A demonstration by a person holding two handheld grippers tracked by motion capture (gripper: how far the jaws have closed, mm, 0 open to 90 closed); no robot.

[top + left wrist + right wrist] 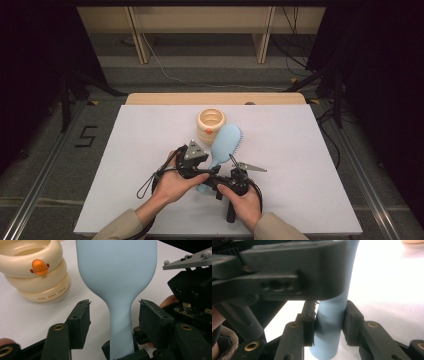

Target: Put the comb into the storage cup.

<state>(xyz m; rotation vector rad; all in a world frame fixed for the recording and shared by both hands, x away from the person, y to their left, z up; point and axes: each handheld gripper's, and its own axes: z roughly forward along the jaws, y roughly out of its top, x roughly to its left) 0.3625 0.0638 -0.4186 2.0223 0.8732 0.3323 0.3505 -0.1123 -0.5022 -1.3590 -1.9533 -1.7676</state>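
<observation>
A pale blue hairbrush (226,142) lies on the white table (125,175), its head toward the far side and its handle toward me. My right gripper (220,186) is shut on the end of the handle (332,315), both pads pressed against it. My left gripper (206,172) straddles the handle (120,315) a little higher up. Its jaws stand open, with a gap on each side of the handle. A cream ribbed cup (211,122) with an orange duck bill (40,267) stands just beyond the brush head, to its left.
The left gripper's dark body (287,277) crosses close in front of the right gripper view. Bare white table lies to both sides of the hands. Beyond the far edge are wooden furniture legs (261,45) and cables on the floor.
</observation>
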